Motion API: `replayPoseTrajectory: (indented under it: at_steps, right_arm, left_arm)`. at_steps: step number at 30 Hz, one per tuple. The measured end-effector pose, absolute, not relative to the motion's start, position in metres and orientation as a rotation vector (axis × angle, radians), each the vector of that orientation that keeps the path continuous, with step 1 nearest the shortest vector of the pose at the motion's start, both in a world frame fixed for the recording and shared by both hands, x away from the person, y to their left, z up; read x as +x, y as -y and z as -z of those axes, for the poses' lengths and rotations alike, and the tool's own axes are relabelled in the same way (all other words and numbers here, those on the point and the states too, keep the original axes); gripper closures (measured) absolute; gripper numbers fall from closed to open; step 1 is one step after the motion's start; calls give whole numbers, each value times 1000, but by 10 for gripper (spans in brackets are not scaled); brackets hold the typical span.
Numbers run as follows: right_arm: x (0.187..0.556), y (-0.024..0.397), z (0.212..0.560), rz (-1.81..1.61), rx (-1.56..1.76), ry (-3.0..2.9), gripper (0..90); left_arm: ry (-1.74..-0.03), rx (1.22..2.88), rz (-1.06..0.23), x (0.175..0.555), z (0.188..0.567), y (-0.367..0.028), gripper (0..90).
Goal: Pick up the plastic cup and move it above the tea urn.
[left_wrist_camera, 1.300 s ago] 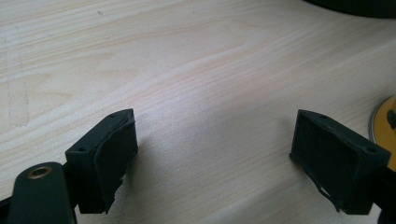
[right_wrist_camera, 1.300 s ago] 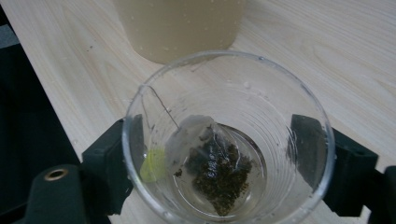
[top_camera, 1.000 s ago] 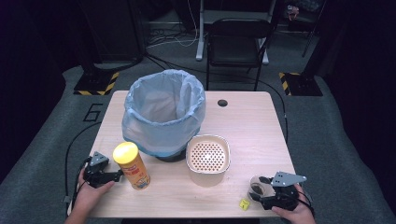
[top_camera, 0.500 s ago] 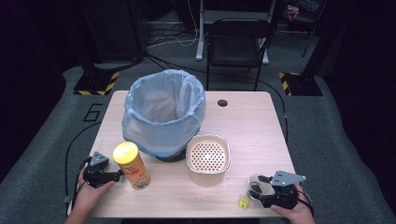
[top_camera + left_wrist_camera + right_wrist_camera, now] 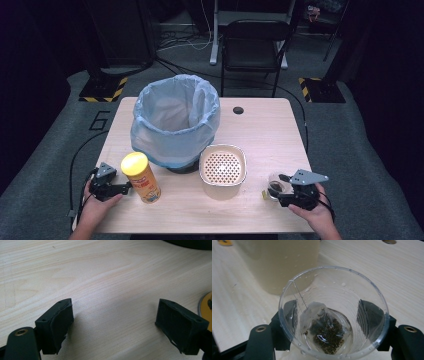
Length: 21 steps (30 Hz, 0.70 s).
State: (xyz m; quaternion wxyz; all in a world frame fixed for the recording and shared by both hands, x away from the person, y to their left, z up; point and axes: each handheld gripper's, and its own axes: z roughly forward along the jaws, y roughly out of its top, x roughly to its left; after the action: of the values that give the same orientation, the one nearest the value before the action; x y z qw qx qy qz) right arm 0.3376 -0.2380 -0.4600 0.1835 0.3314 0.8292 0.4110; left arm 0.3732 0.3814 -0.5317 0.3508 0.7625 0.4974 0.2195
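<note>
Bin with blue liner (image 5: 175, 120), yellow-lidded can (image 5: 141, 177), perforated cream strainer (image 5: 222, 169) on table (image 5: 270, 135).

You're working in a recording lab: dark room, one lit wooden table (image 5: 260, 135), hazard-striped stand feet (image 5: 102, 93), cables (image 5: 175, 37) across grey carpet, a folding chair (image 5: 255, 47) behind.

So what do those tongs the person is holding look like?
Both are black. The right tongs carry a grey three-cornered plate on top; the left tongs have a smaller one. Each has two blocky black jaws with flat pads and brass-ringed screw holes. A black cable trails from the left one.
</note>
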Motion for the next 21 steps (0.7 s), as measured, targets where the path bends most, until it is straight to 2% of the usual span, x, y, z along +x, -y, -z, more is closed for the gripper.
replayPoseTrajectory:
  at_steps: [8,21]
  right_arm:
    - [376,231,461,-1097,1028,-2268,327]
    - [406,239,468,-1066,1161,-2157,327]
  left_arm:
    - [-1289,1974,-568,373,532,-381,143]
    - [-1291,1972,-566,373,532,-381,143]
